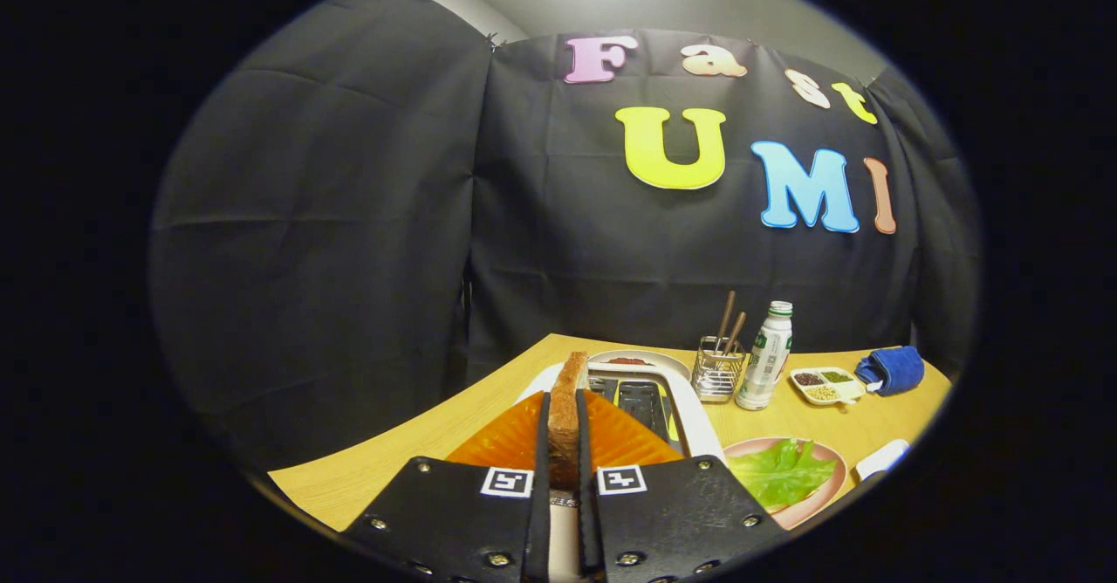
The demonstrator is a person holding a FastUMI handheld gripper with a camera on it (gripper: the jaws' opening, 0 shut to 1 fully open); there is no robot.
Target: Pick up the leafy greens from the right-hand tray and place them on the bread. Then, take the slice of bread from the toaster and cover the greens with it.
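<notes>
Gripper [563, 443]: clenched on upright bread slice [567, 408], above orange plate [515, 443]. Toaster [650, 400] just beyond; leafy greens [781, 471] on pink tray [820, 500], 3 o'clock.

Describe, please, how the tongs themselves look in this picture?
The tongs have two broad, flat black plates fixed with small silver screws. Each plate carries a square black-and-white marker near its inner edge. Two thin, straight fingers run forward from the plates.

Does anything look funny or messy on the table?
Nothing looks spilled or broken. One odd thing: the bread slice stands on its edge, pinched between the gripper fingers above the orange plate. The leafy greens lie in the pink tray, with no bread under them.
</notes>
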